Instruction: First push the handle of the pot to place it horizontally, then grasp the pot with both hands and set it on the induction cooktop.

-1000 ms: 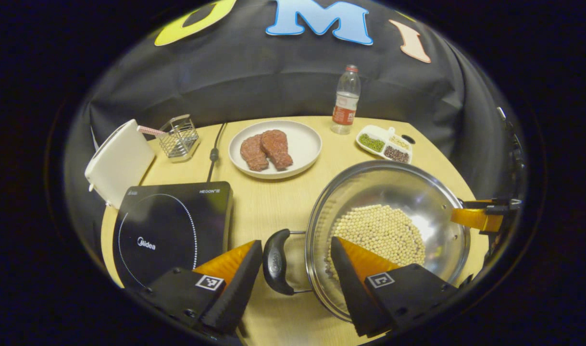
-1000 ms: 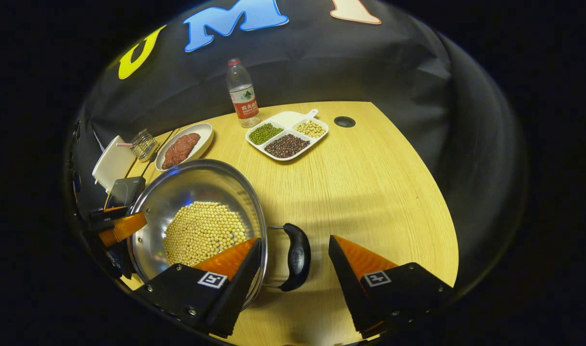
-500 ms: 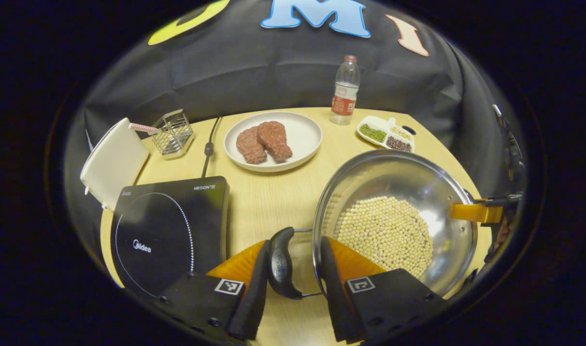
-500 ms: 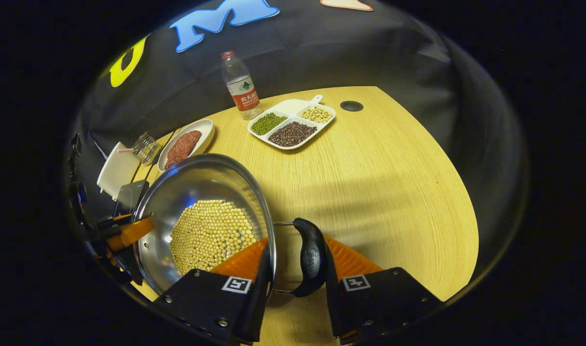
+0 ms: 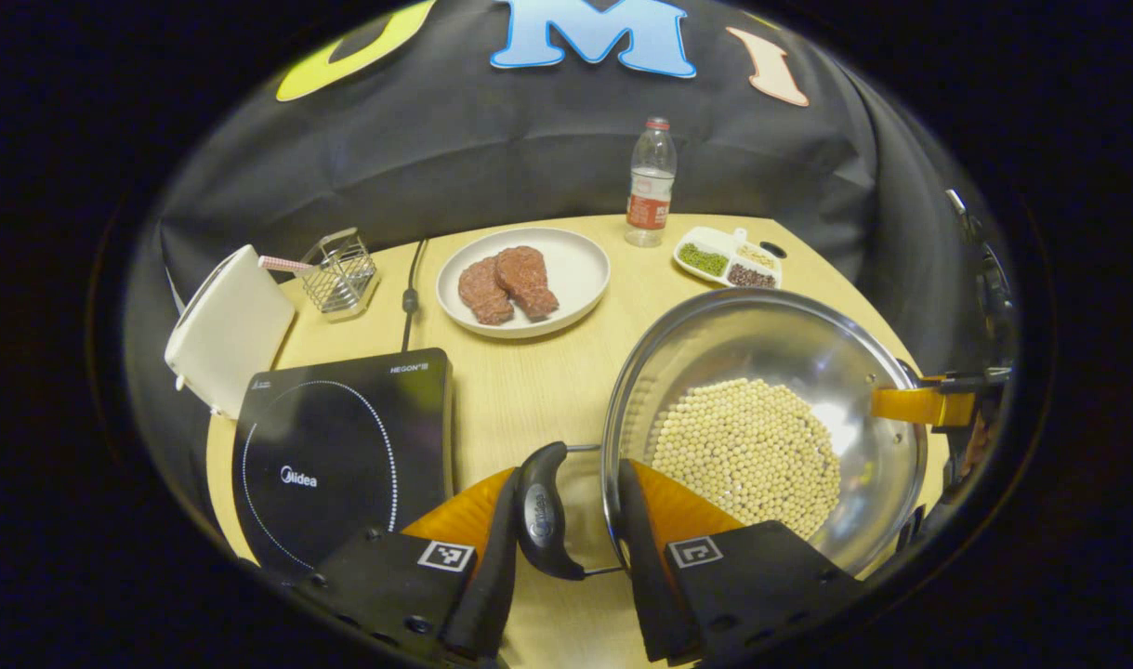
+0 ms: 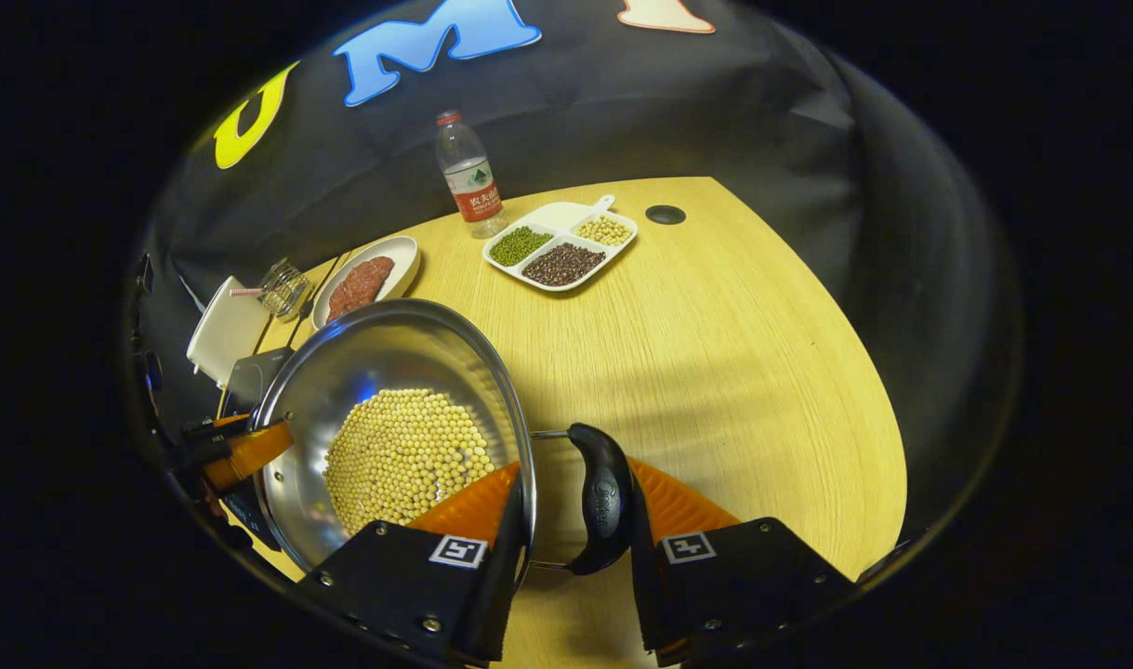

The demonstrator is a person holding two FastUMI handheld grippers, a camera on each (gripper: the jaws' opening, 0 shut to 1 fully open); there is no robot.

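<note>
Pot (image 5: pixel 761 418) w/ beans, right of cooktop (image 5: pixel 343 446) on counter (image 6: pixel 715 353): left claw (image 5: pixel 566 539) & right claw (image 6: pixel 571 539) each clamped on a side handle w/ rim; advised level, synced lift toward cooktop.

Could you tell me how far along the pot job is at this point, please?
Done: each gripper has closed its jaws over a pot handle, the left gripper on the near handle, the right gripper on the opposite handle. In hand: the two-handed grasp of the pot, which holds soybeans. Left: carrying it over and setting it on the induction cooktop, which stands bare.
</note>
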